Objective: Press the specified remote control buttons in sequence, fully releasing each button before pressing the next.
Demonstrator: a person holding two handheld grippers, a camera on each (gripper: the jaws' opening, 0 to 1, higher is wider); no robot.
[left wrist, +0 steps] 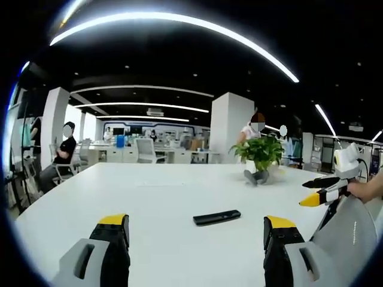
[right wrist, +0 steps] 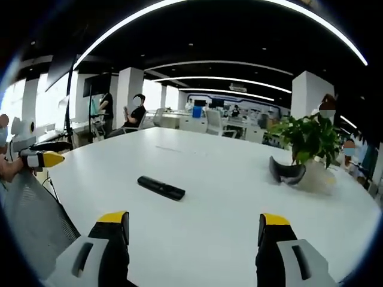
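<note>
my left gripper (left wrist: 196,230) hangs wide apart, my right gripper (right wrist: 194,228) wide too, both above the white table (left wrist: 155,197); the black remote (left wrist: 216,217) lies flat ahead, untouched, plant (left wrist: 261,154) beyond.

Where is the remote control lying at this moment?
The remote control lies flat on the white table, ahead between the left gripper's open jaws, nearer than the potted plant.

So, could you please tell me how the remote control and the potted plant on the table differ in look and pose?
The remote control is a slim black bar lying flat on the white table; the potted plant stands upright, green and leafy. The remote lies near the open jaws of both grippers, while the plant sits farther back, beside a dark curved object. Both rest on the same table, untouched.
</note>
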